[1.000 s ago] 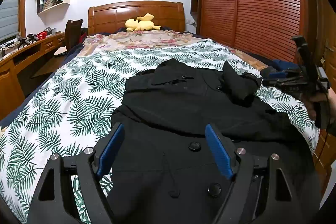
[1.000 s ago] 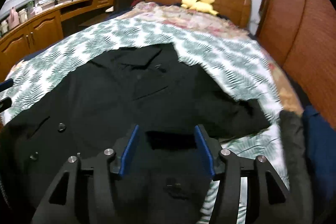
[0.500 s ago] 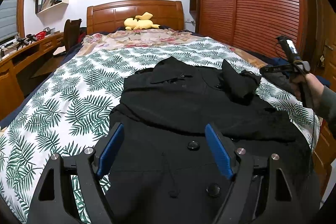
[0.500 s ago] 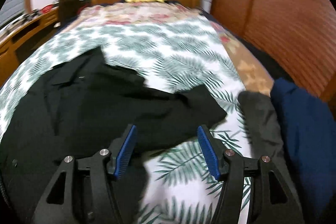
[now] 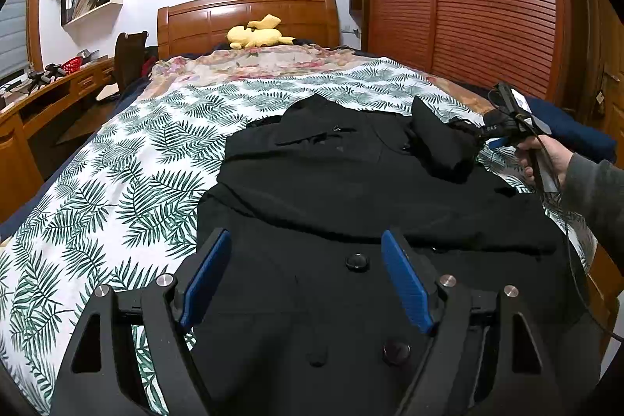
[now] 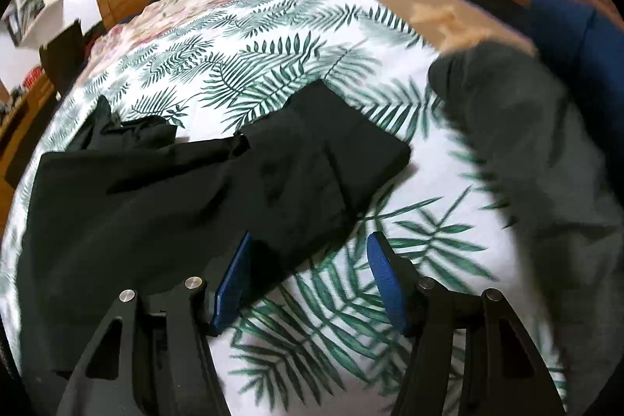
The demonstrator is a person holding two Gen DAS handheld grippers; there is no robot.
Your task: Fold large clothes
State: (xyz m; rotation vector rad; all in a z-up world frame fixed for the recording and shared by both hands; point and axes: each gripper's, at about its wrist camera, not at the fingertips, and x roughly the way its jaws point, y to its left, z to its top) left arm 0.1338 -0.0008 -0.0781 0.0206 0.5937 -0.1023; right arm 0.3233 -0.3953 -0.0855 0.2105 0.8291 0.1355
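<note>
Bedroom, palm-print bed (image 5: 117, 190) | black coat (image 5: 351, 190) spread flat, right sleeve (image 6: 331, 158) sticking out sideways | left gripper (image 5: 304, 275) fingers wide apart, empty, above buttons | right gripper (image 6: 308, 275) fingers parted, empty, near sleeve edge | advice: pinch cuff end, fold across chest, keep hem flat.

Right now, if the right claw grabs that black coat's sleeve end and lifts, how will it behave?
Probably floppy: the black coat lies creased, its sleeve bent flat on the bedspread. Likely heavyish for cloth: thick folds and big buttons suggest dense fabric. The rest would likely drag, since the open right claw would grip only one edge.
</note>
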